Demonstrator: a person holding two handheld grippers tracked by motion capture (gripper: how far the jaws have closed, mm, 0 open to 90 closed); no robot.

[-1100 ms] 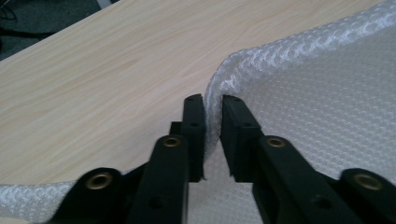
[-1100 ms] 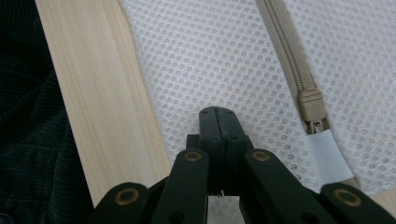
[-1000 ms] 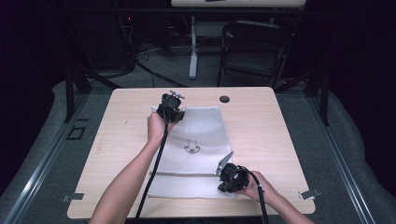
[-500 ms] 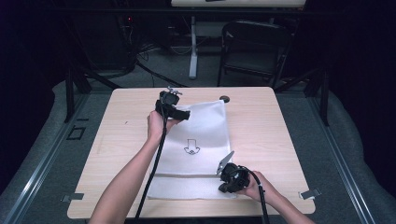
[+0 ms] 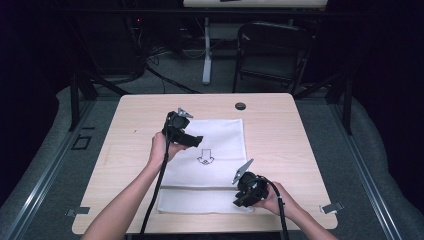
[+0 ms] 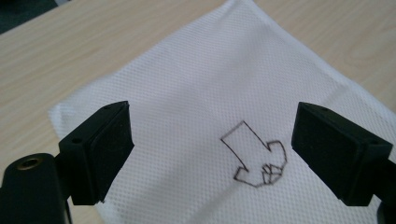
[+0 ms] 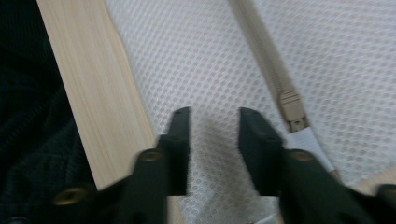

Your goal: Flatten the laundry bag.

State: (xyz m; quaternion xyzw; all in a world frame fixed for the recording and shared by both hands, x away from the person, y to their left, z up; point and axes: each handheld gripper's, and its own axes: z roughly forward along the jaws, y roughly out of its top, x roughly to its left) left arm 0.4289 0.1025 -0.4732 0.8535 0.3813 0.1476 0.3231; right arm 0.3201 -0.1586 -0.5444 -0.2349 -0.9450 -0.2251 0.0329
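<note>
Left tongs [image 5: 192, 141] nearer bag's arrow print [image 5: 205, 156]

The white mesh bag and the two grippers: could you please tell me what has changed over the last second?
The left gripper let go of the white mesh bag, which now lies flat, and drew back. The right gripper has just been opening over the near edge. The table is unchanged.

White mesh bag [image 5: 210, 165] — black arrow outline, tan zipper [image 7: 292, 106] — on pale wood table [image 5: 295, 135].

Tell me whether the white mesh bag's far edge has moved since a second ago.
Yes. The white mesh bag was folded then; its far edge now lies flat, nearer the black disc on the table.
</note>
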